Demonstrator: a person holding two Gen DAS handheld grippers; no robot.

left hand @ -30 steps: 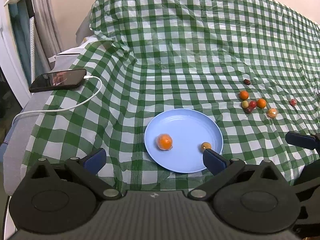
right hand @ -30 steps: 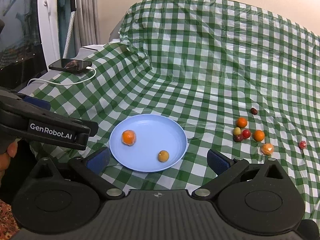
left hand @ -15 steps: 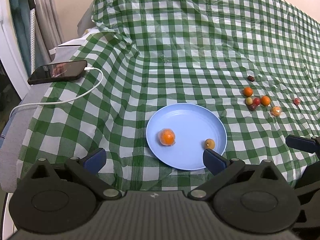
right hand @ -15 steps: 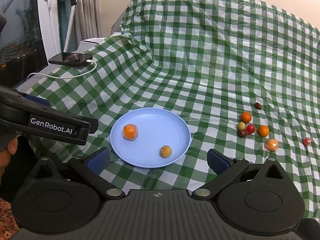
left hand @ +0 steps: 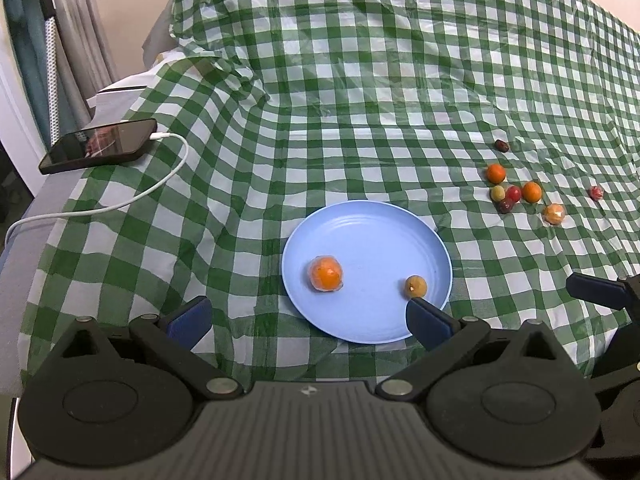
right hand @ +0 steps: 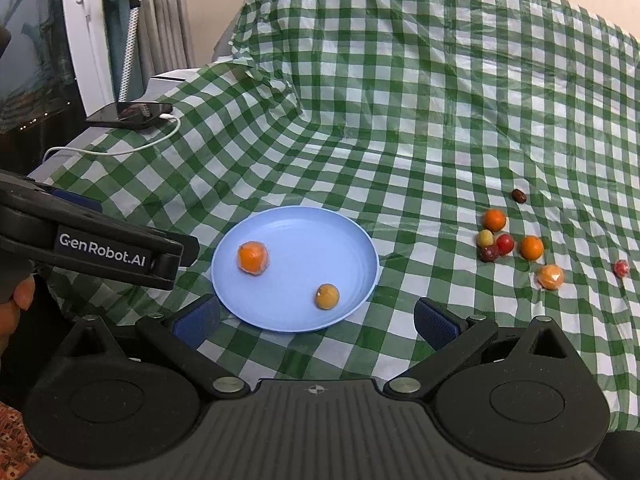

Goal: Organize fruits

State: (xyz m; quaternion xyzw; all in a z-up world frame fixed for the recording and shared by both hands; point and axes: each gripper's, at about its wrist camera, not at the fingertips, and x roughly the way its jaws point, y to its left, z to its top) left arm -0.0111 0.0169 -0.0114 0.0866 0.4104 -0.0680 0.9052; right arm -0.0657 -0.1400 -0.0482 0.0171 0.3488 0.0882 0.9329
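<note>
Centrally, a light blue plate (left hand: pixel 368 240) lies flat on a green-and-white checked cloth (left hand: pixel 360 100) and holds two fruits, well apart: a wrapped orange fruit (left hand: pixel 326 273) toward its left side, encased in clear film, and a smaller yellow-brown fruit (left hand: pixel 416 286) near its right front rim. To the right of the plate, on the bare cloth, lies a loose cluster: an orange fruit (right hand: pixel 494 219), a pale yellow fruit (right hand: pixel 485 237), a red fruit (right hand: pixel 505 243) and a dark red fruit (right hand: pixel 489 254) close together, with a second orange fruit (right hand: pixel 531 247) just beside them and a film-wrapped orange fruit (right hand: pixel 550 277) nearer the camera. A small dark brown fruit (right hand: pixel 519 196) sits apart behind the cluster; a small wrapped red fruit (right hand: pixel 621 268) sits apart to its right. The left hand-held gripper (left hand: pixel 308 318) is spread wide and empty, its right finger overlapping the plate's near rim in view. The right hand-held gripper (right hand: pixel 316 320) is likewise spread and empty, in front of the plate. A black phone (left hand: pixel 98 150) with a white charging cable (left hand: pixel 120 204) rests at the far left.
</note>
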